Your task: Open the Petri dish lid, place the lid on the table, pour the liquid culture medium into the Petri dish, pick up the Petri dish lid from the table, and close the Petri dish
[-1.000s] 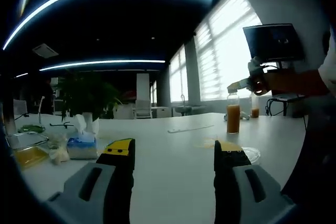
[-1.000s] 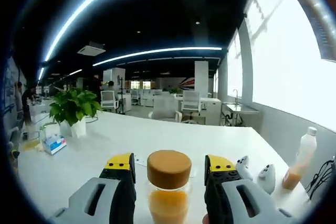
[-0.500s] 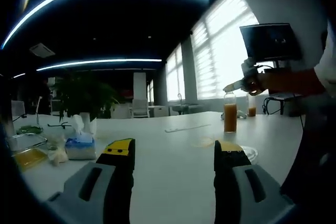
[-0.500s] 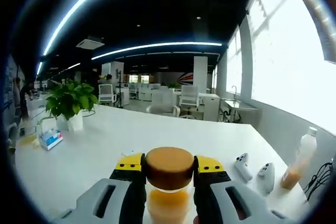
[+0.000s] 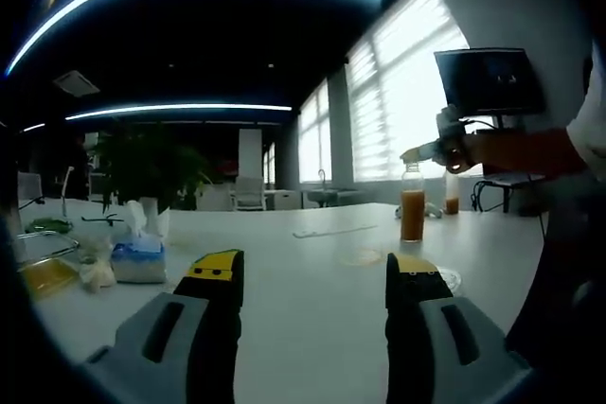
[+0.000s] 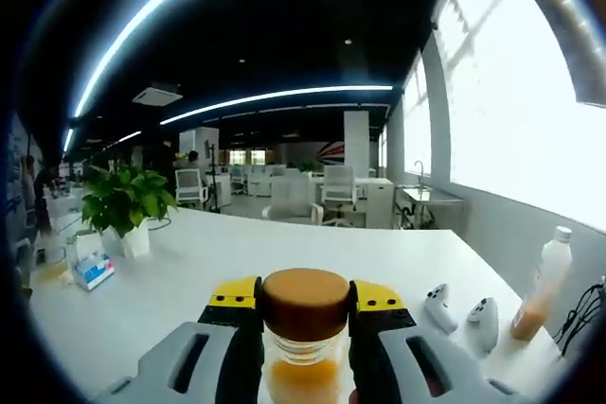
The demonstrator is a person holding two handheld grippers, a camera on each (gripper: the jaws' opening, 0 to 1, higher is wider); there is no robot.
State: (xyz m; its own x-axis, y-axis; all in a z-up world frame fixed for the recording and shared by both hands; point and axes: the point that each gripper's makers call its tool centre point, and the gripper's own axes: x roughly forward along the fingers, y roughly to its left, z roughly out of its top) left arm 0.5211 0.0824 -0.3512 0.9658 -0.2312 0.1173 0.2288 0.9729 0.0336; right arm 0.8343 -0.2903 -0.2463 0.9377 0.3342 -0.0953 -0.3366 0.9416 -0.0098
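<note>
The right gripper clamps the upright medium bottle; the Petri dish sits beside the left gripper, whose jaws gape empty.

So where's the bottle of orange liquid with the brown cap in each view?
Left gripper view: the bottle stands upright on the white table, right of centre, with the right hand-held gripper at its cap.
Right gripper view: the bottle sits bottom centre, clamped at its neck between that gripper's yellow-tipped jaws.
Shared landmark: the potted plant at the left on the table.
</note>
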